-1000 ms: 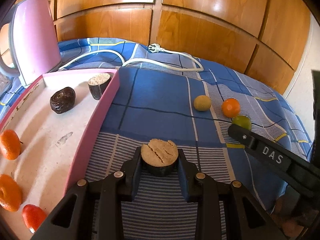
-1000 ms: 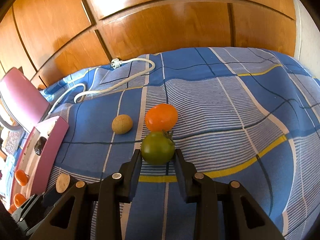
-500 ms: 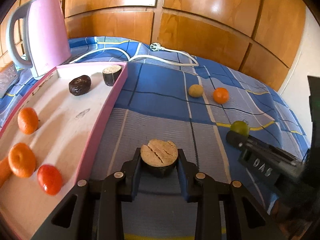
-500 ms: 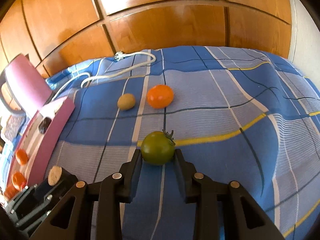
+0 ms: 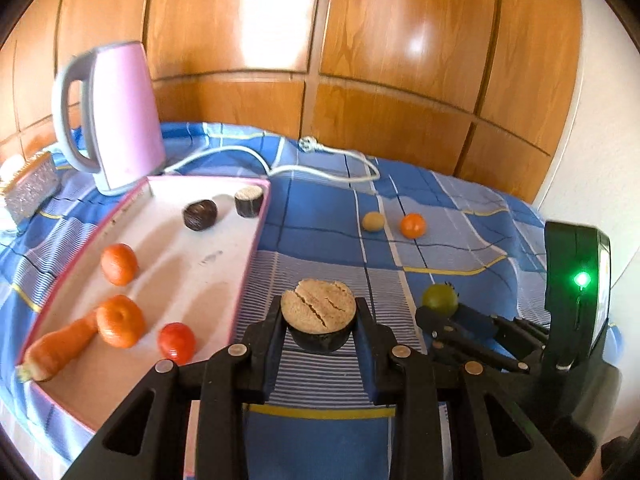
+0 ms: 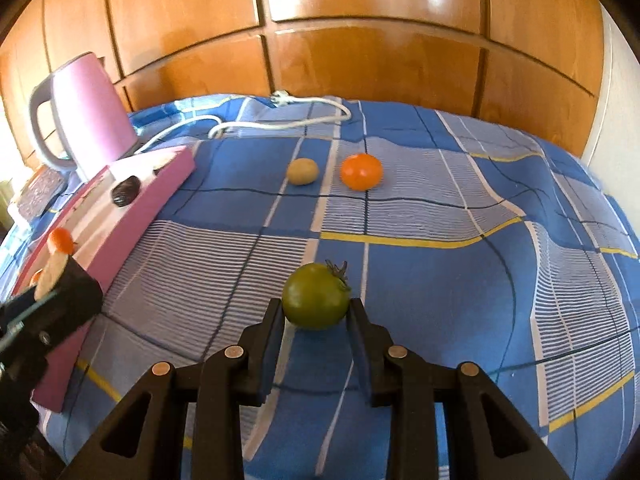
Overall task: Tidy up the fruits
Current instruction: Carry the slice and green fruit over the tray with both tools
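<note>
My left gripper (image 5: pixel 319 322) is shut on a dark-skinned cut fruit piece (image 5: pixel 319 312) with a tan cracked face, held above the cloth just right of the pink tray (image 5: pixel 248 264). My right gripper (image 6: pixel 316 314) is shut on a green tomato (image 6: pixel 315 295), also seen in the left wrist view (image 5: pixel 440 297). The tray holds two oranges (image 5: pixel 119 264), a red tomato (image 5: pixel 176 342), a carrot (image 5: pixel 56 346), a dark fruit (image 5: pixel 200 215) and another cut piece (image 5: pixel 249 201). An orange tomato (image 6: pixel 361 171) and a tan round fruit (image 6: pixel 303 171) lie on the cloth farther back.
A pink kettle (image 5: pixel 114 116) stands behind the tray, its white cord and plug (image 5: pixel 320 152) lying across the blue checked cloth (image 6: pixel 440 280). Wooden panels (image 6: pixel 360 20) rise behind. A glittery block (image 5: pixel 30 190) sits at far left.
Both grippers have pulled back and risen with their fruit still held. The tray, kettle and loose fruit now look farther away, and more of the tray shows.
</note>
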The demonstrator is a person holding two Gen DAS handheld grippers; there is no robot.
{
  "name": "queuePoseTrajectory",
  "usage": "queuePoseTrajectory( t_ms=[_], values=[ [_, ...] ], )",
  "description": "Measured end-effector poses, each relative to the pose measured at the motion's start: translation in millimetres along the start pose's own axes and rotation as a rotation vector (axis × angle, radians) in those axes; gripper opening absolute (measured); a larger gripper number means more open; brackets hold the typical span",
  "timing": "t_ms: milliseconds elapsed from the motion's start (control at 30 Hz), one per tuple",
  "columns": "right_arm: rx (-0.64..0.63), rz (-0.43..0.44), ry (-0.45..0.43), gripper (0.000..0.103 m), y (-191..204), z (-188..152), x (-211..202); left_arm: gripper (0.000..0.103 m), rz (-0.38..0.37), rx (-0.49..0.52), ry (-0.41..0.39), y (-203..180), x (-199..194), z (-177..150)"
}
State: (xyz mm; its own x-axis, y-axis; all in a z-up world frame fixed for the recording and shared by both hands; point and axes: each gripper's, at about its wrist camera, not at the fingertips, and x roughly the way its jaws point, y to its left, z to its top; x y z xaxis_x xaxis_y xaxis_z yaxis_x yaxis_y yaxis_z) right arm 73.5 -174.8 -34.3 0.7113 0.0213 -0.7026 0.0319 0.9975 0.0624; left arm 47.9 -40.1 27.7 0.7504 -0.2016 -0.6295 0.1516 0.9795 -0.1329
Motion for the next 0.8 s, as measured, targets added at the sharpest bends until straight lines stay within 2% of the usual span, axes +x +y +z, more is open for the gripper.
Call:
queuePoseTrajectory(
  t_ms=[200, 500, 800],
  values=[
    [-0.014, 0.015, -0.023, 0.032, 6, -5, -10, 0.032, 0.020, -0.030, -0.043, 13, -21, 0],
    [-0.054, 0.039, -0.050, 0.032, 27, -18, -28, 0.032, 0.097, -0.117, -0.080, 48, -36, -5],
    [-0.110, 0.068, -0.066, 0.032, 65, -11, -45, 0.032, 0.179, -0.301, -0.084, 102, -41, -15]
  ],
)
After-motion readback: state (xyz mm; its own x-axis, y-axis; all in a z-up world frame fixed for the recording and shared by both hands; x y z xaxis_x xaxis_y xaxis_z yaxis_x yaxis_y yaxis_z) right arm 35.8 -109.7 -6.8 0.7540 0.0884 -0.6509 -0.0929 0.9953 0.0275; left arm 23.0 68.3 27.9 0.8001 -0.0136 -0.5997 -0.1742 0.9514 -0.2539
